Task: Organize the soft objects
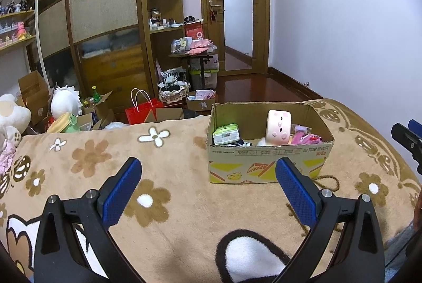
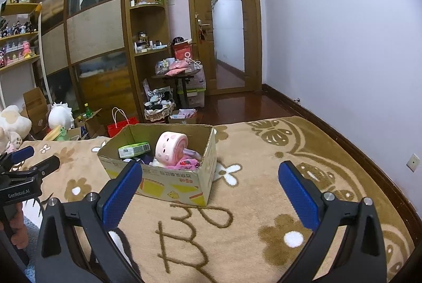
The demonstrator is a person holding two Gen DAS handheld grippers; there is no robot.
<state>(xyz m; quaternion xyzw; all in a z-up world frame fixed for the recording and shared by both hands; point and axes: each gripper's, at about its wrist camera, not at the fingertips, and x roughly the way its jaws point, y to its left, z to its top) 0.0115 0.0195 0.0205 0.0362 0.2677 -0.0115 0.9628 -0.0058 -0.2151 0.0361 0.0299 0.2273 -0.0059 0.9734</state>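
Left wrist view: left tongs [image 1: 208,174] spread wide, empty, above the blanket [image 1: 171,217]. The cardboard box [image 1: 269,159], right of centre, holds a pink plush roll [image 1: 278,128].

Right wrist view: right tongs [image 2: 209,178] spread wide, empty. The box [image 2: 168,177] sits centre-left.

"genrobot.ai" is printed on the left gripper [image 2: 34,160] body.

A matt cardboard box [image 1: 263,161] sits on a fuzzy plush blanket [image 1: 184,203]; the wooden floor [image 1: 253,87] is glossy.
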